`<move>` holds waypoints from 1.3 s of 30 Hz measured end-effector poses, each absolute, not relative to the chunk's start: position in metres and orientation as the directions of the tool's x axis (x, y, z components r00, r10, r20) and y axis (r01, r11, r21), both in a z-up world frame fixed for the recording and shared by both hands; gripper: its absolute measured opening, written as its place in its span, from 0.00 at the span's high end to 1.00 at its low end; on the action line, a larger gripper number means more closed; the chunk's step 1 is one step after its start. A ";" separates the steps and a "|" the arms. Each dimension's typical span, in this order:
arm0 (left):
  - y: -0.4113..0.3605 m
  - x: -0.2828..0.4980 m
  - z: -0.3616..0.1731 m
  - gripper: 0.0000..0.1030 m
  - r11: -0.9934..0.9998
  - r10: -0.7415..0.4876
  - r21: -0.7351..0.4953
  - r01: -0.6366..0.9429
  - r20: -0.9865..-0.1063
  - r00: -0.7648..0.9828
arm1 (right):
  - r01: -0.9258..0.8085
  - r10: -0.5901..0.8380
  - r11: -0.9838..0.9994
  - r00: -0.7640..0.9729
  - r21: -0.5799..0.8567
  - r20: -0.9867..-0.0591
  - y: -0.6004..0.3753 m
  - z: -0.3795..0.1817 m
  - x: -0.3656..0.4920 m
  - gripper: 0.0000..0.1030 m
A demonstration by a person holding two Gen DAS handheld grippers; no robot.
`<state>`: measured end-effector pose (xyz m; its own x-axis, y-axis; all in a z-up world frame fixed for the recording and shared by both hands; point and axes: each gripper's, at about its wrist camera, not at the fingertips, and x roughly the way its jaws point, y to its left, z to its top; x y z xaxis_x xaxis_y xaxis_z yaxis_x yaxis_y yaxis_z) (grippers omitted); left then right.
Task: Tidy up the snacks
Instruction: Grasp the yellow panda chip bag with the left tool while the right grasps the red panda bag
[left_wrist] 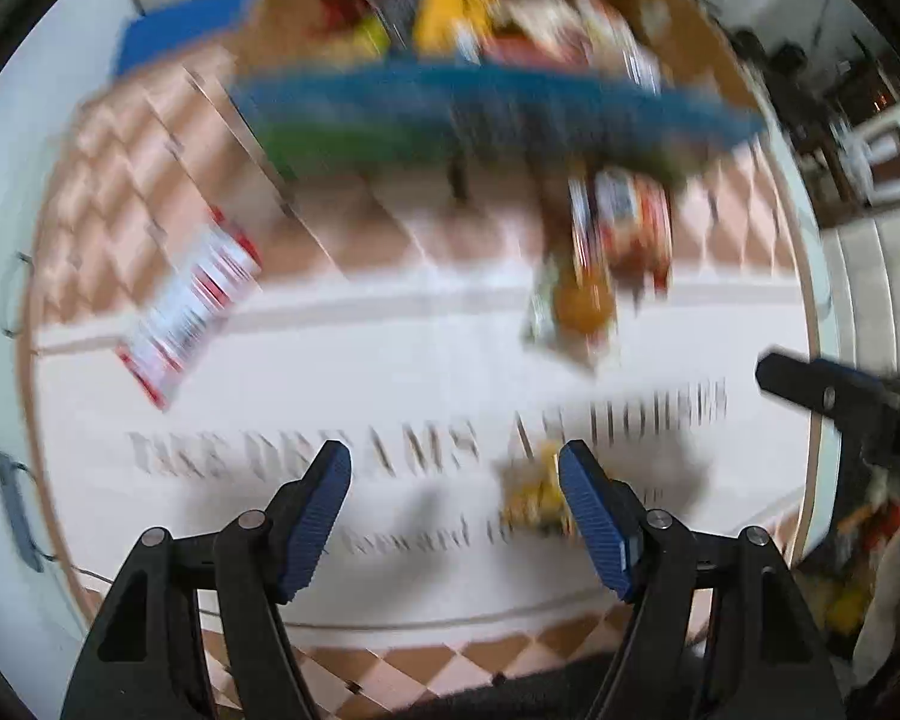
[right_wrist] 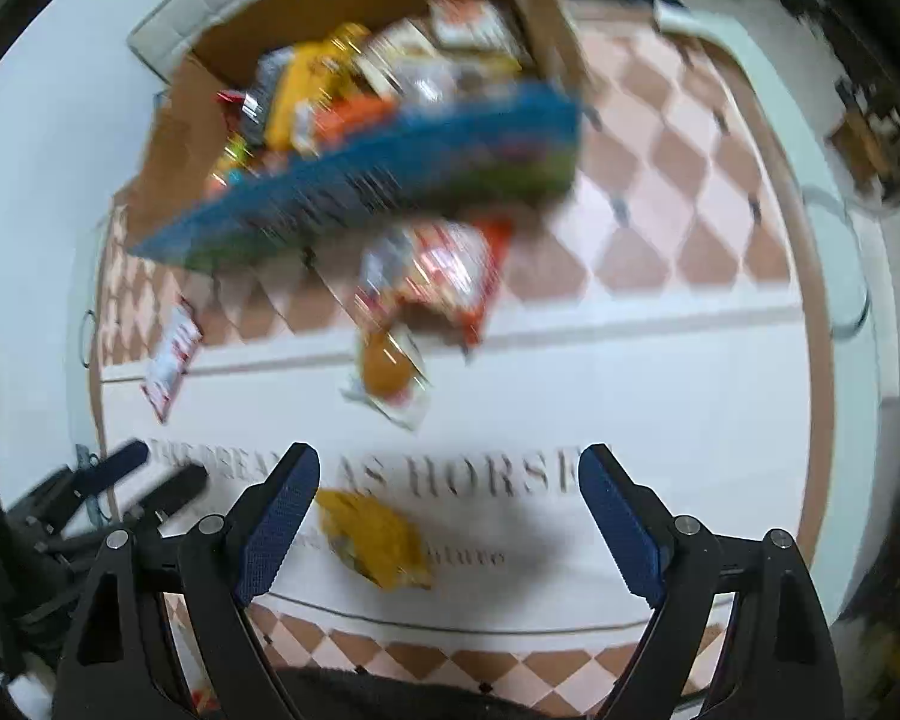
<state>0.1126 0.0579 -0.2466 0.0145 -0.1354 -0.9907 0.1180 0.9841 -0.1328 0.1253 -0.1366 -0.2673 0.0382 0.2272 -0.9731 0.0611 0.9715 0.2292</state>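
Both views smeared. Left gripper (left_wrist: 455, 510) spread, nothing gripped. Right gripper (right_wrist: 450, 516) wider, empty too. Yellow snack (right_wrist: 378, 540) on the mat (right_wrist: 660, 396), just below the right gripper's tips. Orange packet (right_wrist: 390, 372) further up the mat, red bag (right_wrist: 444, 276) above it, possibly touching the blue box (right_wrist: 390, 180).

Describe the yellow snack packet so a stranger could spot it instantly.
Start at the printed lettering on the white mat. The yellow snack packet lies just below those words, nearest the grippers. Unlike the other loose packets, it is plain yellow and lies alone.
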 end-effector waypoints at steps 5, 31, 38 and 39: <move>0.039 0.095 -0.279 0.32 0.965 -0.202 -0.210 0.158 -0.977 -0.064 | 0.124 0.215 0.969 -0.020 0.211 -0.976 -0.157 -0.309 0.094 0.12; -0.005 0.120 -0.329 0.52 0.952 -0.252 -0.268 0.146 -0.961 -0.116 | 0.230 0.388 0.896 0.009 0.379 -0.922 -0.161 -0.341 0.178 0.12; 0.037 0.130 -0.335 0.52 0.953 -0.302 -0.304 -0.008 -0.946 -0.114 | 0.284 0.394 0.880 0.012 0.381 -0.919 -0.135 -0.370 0.220 0.12; 0.039 0.130 -0.336 0.51 0.950 -0.310 -0.311 -0.014 -0.943 -0.122 | 0.285 0.385 0.886 -0.010 0.367 -0.923 -0.131 -0.376 0.224 0.16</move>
<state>0.1304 0.0390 -0.3356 -0.1223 -0.3101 -0.9428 -0.0136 0.9504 -0.3108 0.2236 -0.1311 -0.3763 -0.0103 0.3854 -0.9227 0.2853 0.8855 0.3666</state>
